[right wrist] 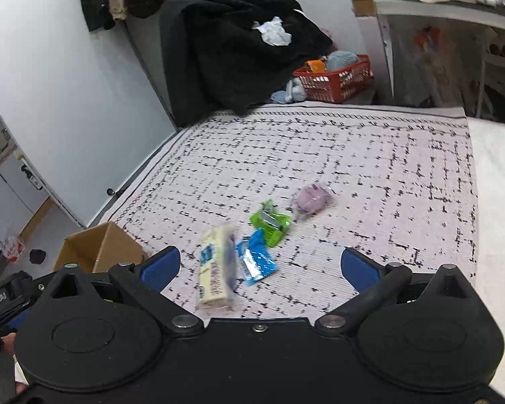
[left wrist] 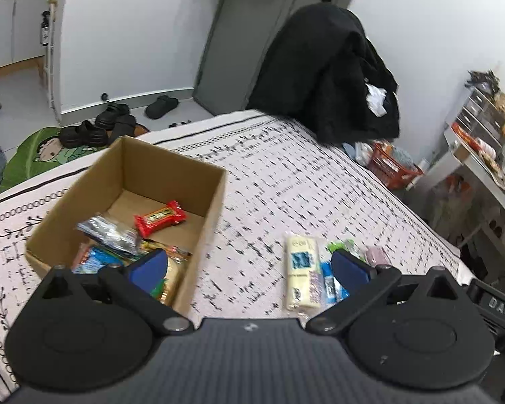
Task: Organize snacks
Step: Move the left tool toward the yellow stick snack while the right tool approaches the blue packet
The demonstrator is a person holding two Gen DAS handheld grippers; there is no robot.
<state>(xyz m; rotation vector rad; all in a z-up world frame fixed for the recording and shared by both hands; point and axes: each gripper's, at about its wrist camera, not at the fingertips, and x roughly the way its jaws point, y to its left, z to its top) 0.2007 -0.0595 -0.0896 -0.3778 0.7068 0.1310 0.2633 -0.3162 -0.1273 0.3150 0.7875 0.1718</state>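
- Four snacks lie loose on the patterned cloth (right wrist: 353, 155), mid-surface towards its near edge: a cream pack (right wrist: 215, 266), a blue packet (right wrist: 256, 262) touching it, a green packet (right wrist: 269, 222) just beyond, and a pink one (right wrist: 311, 198) furthest out.
- Several others already sit in the cardboard box (left wrist: 198, 188) near the cloth's left edge, a red bar (left wrist: 160, 219) among them.
- Both claws are spread wide and hold nothing: the left gripper (left wrist: 249, 266) hangs between box and cream pack, the right gripper (right wrist: 261, 267) over the cream and blue pair.
- Likely slip: cream and blue touch, so closing there could pinch both or flick one aside.
- Slick wrappers may slide out during the carry.
- Two claws converging on one pile could collide.
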